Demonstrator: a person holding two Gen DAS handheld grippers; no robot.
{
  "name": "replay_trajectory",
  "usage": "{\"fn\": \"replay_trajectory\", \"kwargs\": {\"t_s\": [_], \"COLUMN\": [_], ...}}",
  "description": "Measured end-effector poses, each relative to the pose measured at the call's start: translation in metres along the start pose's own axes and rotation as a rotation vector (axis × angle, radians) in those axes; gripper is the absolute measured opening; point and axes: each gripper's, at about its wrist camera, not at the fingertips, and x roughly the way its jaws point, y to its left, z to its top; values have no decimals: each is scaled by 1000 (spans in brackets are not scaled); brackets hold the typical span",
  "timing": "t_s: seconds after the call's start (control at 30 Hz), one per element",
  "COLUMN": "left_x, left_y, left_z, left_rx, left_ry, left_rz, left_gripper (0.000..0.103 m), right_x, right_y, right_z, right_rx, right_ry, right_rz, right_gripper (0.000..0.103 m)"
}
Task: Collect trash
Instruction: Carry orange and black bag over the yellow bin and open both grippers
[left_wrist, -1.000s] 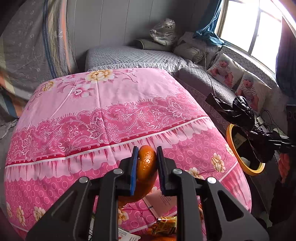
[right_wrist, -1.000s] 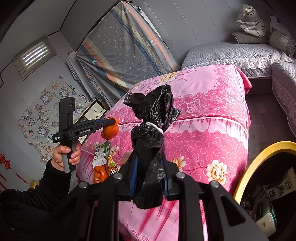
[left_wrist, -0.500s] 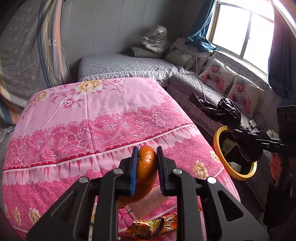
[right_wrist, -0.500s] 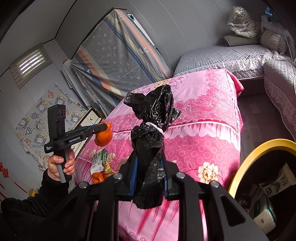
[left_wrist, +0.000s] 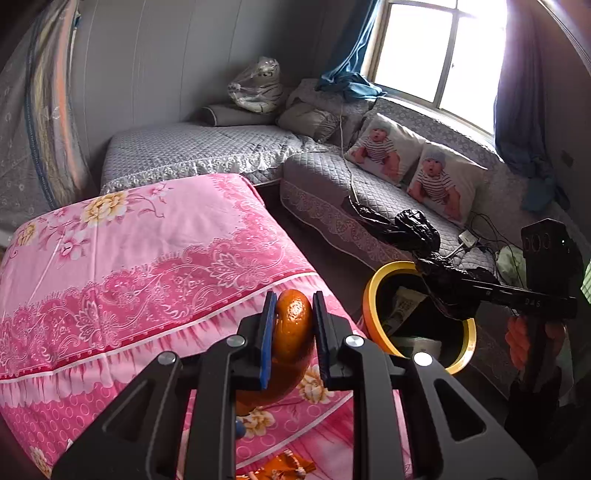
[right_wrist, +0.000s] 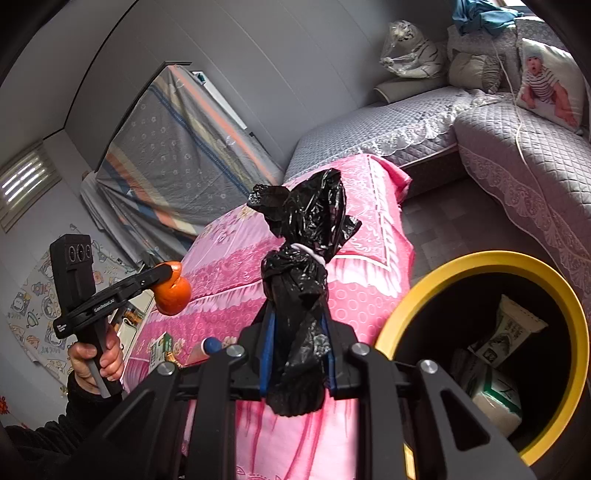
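Peel sits clamped between the blue pads of the left gripper, a curled, dimpled orange rind that bulges out below the jaws. Nearest in the other view, the right gripper is clenched on a knotted black bag, crinkly glossy film cinched by a pale tie, its loose top flaring above the knot.

Both loads look ready for dropping, and the bin stands just beside the right gripper, low on the floor, its round yellow rim bright around a dark inside where cartons already lie. To do this step well, I judge each gripper should be carried fully over the opening before the jaws release, one at a time, so the two tools do not crowd the mouth. The bag is limp and may cling to the pads, so a wide release and a slight tip downward would help. The peel is light and springy and could bounce off the rim if let go short.

Beyond, the pink floral quilt covers the bed, soft and printed with lace patterns; a few wrappers lie at its near edge. Farther off runs a grey quilted sofa with baby-print cushions.
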Motion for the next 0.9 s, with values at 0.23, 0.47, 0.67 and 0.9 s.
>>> {"fn": "replay_trajectory", "kwargs": {"t_s": [0.23, 0.47, 0.67, 0.9], "left_x": [29, 67, 101, 135], "left_y": [-55, -103, -130, -155], "left_z": [14, 20, 19, 14], "left_rx": [72, 128, 153, 153], "left_ry": [-1, 32, 72, 99], "left_rz": [-116, -197, -253, -272], "left_gripper": [18, 18, 18, 18], "right_x": [-25, -42, -46, -45], "right_y": [-34, -61, -83, -109], "right_z": [-11, -22, -30, -43], "right_rx": [72, 123, 170, 237], "right_ry": [-35, -53, -53, -33], "right_rz": [-81, -162, -214, -253], "right_gripper": [20, 20, 20, 20]}}
